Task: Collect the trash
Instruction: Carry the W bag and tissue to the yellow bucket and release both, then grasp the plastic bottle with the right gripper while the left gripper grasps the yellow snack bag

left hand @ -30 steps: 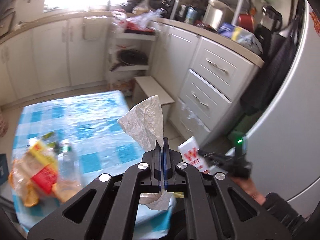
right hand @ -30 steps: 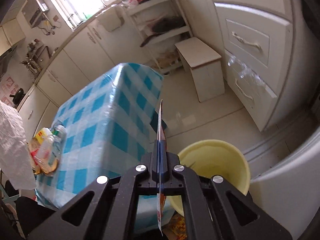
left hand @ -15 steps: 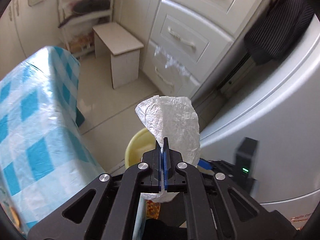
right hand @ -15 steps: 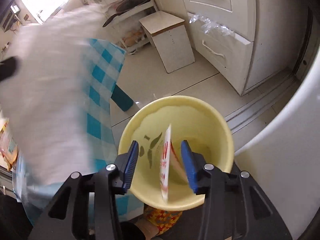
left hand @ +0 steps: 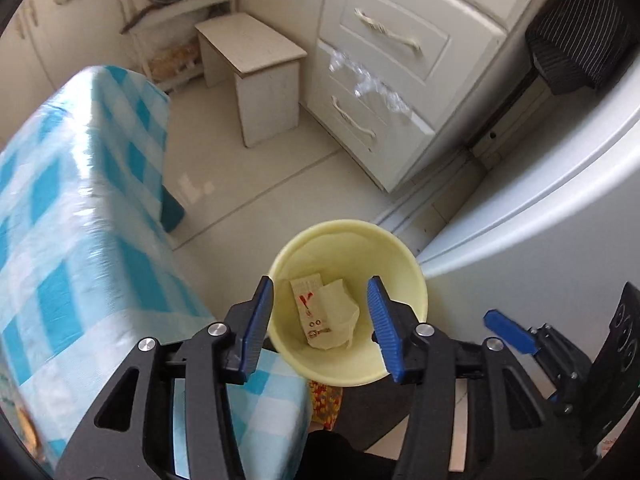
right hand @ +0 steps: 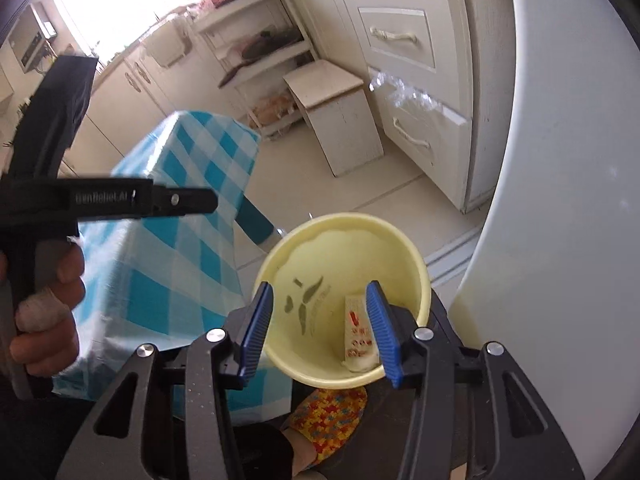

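Observation:
A pale yellow bin [left hand: 404,256] stands on the floor beside the table; it also shows in the right wrist view [right hand: 280,256]. Inside it lie a white wrapper with red print [left hand: 310,304] and a crumpled white bag [left hand: 340,312]; the right wrist view shows the wrapper [right hand: 358,332]. My left gripper [left hand: 320,316] is open and empty above the bin. My right gripper [right hand: 320,320] is open and empty above the bin too. The left gripper's body [right hand: 80,200] shows at the left of the right wrist view.
A table with a blue-checked cloth [left hand: 80,208] stands left of the bin. A small white stool [left hand: 256,72], white drawers [left hand: 384,80] and a white fridge [left hand: 540,240] surround the floor patch. A foot in a colourful slipper [right hand: 332,412] is below the bin.
My left gripper opened and the white bag dropped into the bin. The wrapper released by my right gripper now lies on the bin's bottom. Both grippers stay over the bin.

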A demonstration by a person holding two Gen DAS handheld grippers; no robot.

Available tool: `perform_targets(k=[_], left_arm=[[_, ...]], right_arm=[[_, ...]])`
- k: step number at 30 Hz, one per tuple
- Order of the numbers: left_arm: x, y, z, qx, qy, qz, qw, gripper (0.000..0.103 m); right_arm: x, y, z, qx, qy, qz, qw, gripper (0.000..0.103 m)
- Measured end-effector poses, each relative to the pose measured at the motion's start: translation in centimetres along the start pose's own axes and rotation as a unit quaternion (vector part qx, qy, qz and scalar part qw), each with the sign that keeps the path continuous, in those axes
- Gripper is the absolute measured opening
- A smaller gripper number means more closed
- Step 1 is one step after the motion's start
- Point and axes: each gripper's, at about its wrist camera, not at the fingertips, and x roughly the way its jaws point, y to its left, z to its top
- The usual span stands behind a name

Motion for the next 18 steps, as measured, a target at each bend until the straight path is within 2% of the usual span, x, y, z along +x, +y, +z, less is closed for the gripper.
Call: perform_targets(k=[5, 10, 12, 14, 16, 18], left_arm=[[-7.9, 3.4, -3.4, -0.022, -0.075, 0.042, 0.9961, 0.061], [-16.2, 9.6, -8.1, -0.073, -0.135, 0.094, 0.9837, 0.066], [-19.6, 12.8, -10.3, -0.105, -0.161, 0.127, 0.9731, 0.069], [-22.9, 16.5, -12.5, -0.144, -0.184, 0.167, 0.9577, 0.072], [-25.5, 20.1, -14.4, -0.184, -0.2, 0.194, 0.9427, 0.075], [-27.1, 23.7, -15.7, -0.214, -0.204, 0.212, 0.9314, 0.077]], right_arm=[[-3.3, 3.0, 2.2, -0.027, -0.047, 0.021, 0.998, 0.05], [-6.7, 7.6, 4.4, -0.06, -0.086, 0.06, 0.993, 0.058], [-7.4, 10.0, 5.0, -0.07, -0.087, 0.088, 0.99, 0.063], [-7.6, 12.4, 5.4, -0.078, -0.08, 0.122, 0.986, 0.066], [-7.0, 15.2, 5.4, -0.078, -0.061, 0.157, 0.983, 0.074], [-5.6, 18.4, 5.1, -0.083, -0.034, 0.184, 0.979, 0.077]])
